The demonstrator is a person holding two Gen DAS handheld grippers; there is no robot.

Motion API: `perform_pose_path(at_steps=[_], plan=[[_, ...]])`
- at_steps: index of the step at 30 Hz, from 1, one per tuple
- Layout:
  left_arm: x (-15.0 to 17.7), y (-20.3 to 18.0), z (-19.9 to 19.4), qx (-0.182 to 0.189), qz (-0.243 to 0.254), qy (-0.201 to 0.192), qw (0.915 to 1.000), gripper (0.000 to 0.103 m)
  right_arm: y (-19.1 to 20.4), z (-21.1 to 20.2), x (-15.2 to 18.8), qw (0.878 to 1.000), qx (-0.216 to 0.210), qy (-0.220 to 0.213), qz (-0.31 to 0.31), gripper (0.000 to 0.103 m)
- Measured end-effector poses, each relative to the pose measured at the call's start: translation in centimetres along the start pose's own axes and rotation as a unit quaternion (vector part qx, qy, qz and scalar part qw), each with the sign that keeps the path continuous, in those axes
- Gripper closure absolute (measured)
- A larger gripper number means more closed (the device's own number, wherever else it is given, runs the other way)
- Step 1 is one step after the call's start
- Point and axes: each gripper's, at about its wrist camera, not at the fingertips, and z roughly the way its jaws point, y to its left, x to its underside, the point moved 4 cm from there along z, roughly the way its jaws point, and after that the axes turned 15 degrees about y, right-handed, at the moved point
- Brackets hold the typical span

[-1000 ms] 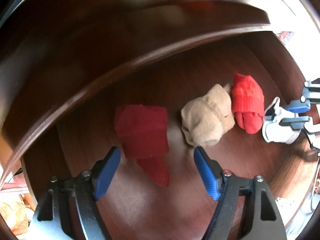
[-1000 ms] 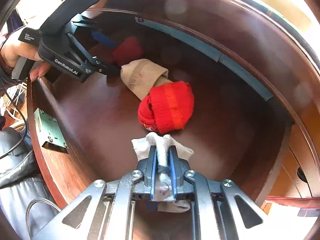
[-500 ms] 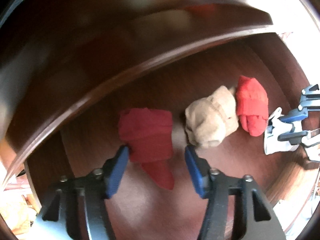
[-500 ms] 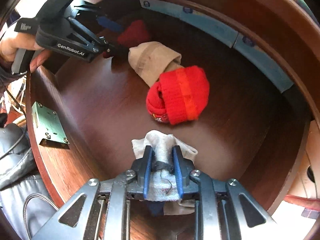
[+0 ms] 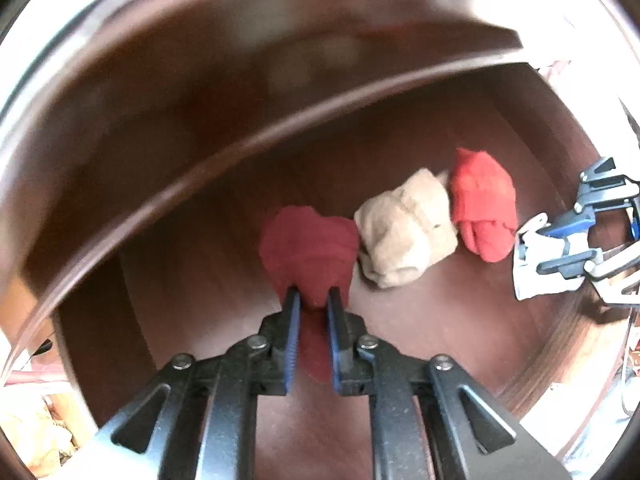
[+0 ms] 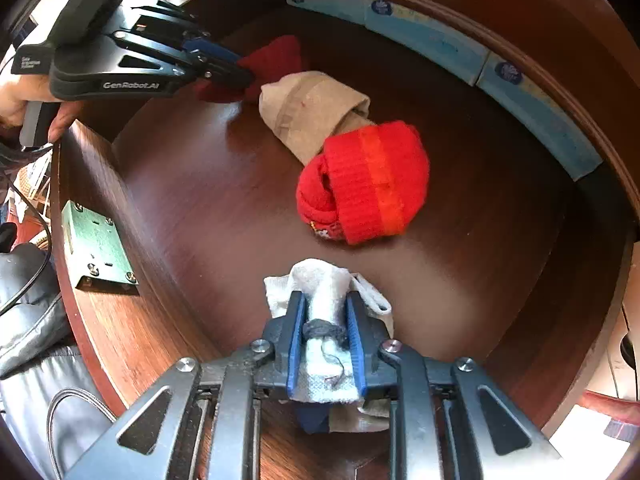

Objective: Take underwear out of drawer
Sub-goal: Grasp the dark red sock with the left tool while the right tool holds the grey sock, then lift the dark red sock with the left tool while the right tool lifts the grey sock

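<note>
Inside the dark wooden drawer (image 6: 192, 184) lie several rolled garments. My left gripper (image 5: 314, 300) is shut on the dark red garment (image 5: 310, 250) at the drawer's left end; it also shows in the right wrist view (image 6: 240, 76) gripping that dark red garment (image 6: 276, 58). My right gripper (image 6: 325, 308) is shut on the white garment (image 6: 316, 280) at the drawer's right end; it shows in the left wrist view (image 5: 560, 248) with the white garment (image 5: 532, 268). Between them lie a beige roll (image 6: 308, 112) and a bright red roll (image 6: 368, 188).
The drawer's front wall carries a green metal lock plate (image 6: 96, 248). A blue strip (image 6: 440, 44) runs along the back wall. The cabinet's upper edge (image 5: 240, 140) overhangs the drawer. A dark jacket (image 6: 28, 280) lies outside at the left.
My left gripper moved forward and closed on the dark red garment, bunching it. My right gripper stays shut on the white garment and has drawn back slightly.
</note>
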Motion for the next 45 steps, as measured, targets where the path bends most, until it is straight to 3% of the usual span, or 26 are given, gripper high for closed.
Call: perform_pose_path(at_steps=[9, 19, 33, 38, 45], plan=[[1.4, -0.8, -1.2, 0.01, -0.004, -0.03, 0.9995, 0.095, 0.3, -0.8, 0.7, 0.999, 0.017, -0.037, 0.002, 0.086], [3.9, 0.1, -2.6, 0.016, -0.01, -0.062, 0.9979, 0.098, -1.1, -2.3, 1.6, 0.998, 0.005, -0.057, 0.014, 0.087], [5.7, 0.8, -6.3, 0.012, -0.029, -0.125, 0.9917, 0.098, -1.1, -4.8, 3.6, 0.994, 0.015, -0.11, 0.009, 0.087], [6.4, 1.0, -7.5, -0.006, -0.031, -0.148, 0.9885, 0.098, -1.3, -5.8, 4.5, 0.991, 0.016, -0.135, 0.015, 0.088], [6.7, 1.0, -8.1, -0.018, -0.028, -0.154, 0.9875, 0.098, -1.5, -5.8, 4.5, 0.992, 0.018, -0.119, 0.021, 0.088]])
